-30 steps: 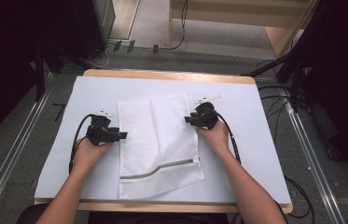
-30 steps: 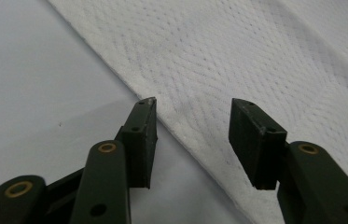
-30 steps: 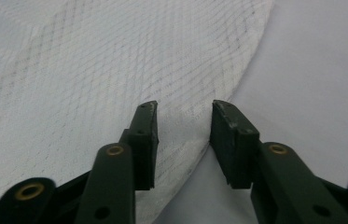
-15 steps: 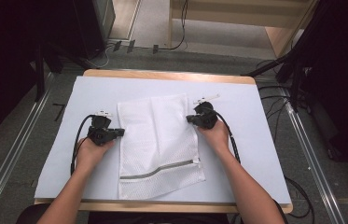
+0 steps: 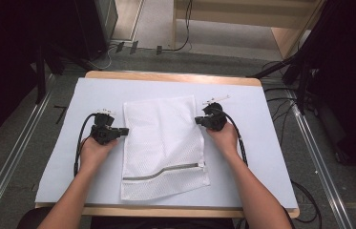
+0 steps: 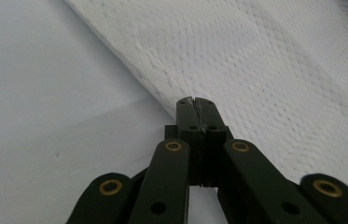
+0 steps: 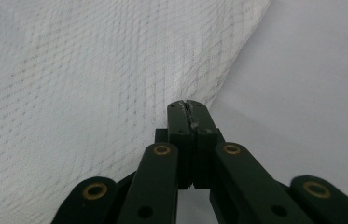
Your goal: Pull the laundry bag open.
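Both hands are set at the sides of the white mesh laundry bag (image 5: 163,145), which lies flat at the centre of the frame on the white table cover (image 5: 261,157), zip (image 5: 163,171) near its lower end; the left gripper (image 5: 124,130) is clamped on the bag's left edge, jaws pressed together on the mesh (image 6: 195,100); the right gripper (image 5: 198,120) pinches the right edge likewise (image 7: 188,103); a good lift here probably means raising both together and level; uneven pulls could slip the thin mesh free.

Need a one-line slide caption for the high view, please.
Both grippers, left and right, pinch opposite edges of a white mesh bag.
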{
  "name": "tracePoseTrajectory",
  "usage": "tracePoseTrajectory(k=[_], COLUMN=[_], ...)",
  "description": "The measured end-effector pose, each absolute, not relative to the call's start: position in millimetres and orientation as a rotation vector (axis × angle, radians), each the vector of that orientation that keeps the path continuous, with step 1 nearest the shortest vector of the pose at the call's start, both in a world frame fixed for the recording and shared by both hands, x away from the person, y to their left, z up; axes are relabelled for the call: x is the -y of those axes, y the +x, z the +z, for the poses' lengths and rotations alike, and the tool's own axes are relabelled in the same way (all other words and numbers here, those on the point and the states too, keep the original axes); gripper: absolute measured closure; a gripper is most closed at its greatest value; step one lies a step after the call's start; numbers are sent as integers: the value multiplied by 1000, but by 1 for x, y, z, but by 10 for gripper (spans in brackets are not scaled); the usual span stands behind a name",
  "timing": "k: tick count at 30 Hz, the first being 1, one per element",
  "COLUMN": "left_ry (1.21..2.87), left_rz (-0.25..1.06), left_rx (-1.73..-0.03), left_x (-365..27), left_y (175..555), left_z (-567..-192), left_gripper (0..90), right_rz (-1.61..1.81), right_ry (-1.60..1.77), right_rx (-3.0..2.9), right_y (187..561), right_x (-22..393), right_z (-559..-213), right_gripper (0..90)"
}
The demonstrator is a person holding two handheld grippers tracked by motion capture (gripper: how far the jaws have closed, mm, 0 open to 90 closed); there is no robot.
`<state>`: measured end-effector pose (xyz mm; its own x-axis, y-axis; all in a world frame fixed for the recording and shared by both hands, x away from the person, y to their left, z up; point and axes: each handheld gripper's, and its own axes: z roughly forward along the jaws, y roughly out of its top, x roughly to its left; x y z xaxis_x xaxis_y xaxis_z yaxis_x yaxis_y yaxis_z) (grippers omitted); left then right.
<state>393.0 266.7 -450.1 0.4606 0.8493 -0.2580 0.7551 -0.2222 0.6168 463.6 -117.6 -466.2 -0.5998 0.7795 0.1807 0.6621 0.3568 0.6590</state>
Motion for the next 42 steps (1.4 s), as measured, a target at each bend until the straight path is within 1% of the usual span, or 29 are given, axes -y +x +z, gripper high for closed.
tracePoseTrajectory(k=[4,11,12,14,18,20,21,24,25,26,28,29,30,32,38,40,42], left_ry=[2040,2061,2053,2034,2012,2008,2018,2026,2019,2020,2017,2013,2011,2026,2071,2058,2057], left_rz=[214,227,234,207,230,213,220,260,255,256,252,245,242,255,210,187,187], left_rx=[-1328,-1307,-1296,-1310,-1318,-1319,-1315,-1306,-1302,-1298,-1282,-1275,-1253,-1233,-1183,-1172,-1161], left_x=[-263,-256,-257,-259,-262,-263,-263,-262,-263,-263,-262,-261,-260,-255,-248,-247,-246], left_y=[400,421,424,430,438,440,441,441,441,440,439,438,436,433,427,425,423], left_z=[-447,-439,-439,-440,-443,-444,-444,-445,-445,-444,-441,-439,-437,-435,-429,-427,-426], left_gripper=[900,900,900,900,900,900,900,900,884,846,783,741,722,676,585,558,530], right_rz=[1075,1093,1092,1095,1096,1134,1164,1139,1152,1156,1167,1171,1173,1188,1246,1250,1249], right_ry=[1331,1343,1342,1346,1351,1387,1411,1419,1431,1431,1423,1414,1403,1378,1343,1322,1307], right_rx=[-2444,-2417,-2410,-2409,-2394,-2377,-2373,-2367,-2355,-2346,-2329,-2325,-2328,-2324,-2358,-2381,-2393], right_y=[464,468,468,469,475,475,474,474,474,473,470,468,465,458,438,432,427], right_x=[119,119,120,122,124,127,129,132,134,136,139,140,141,144,148,146,144], right_z=[-466,-463,-463,-463,-466,-467,-469,-470,-471,-470,-467,-465,-463,-457,-445,-442,-442], right_gripper=[900,900,900,900,900,900,886,773,755,720,682,678,677,691,853,884,889])
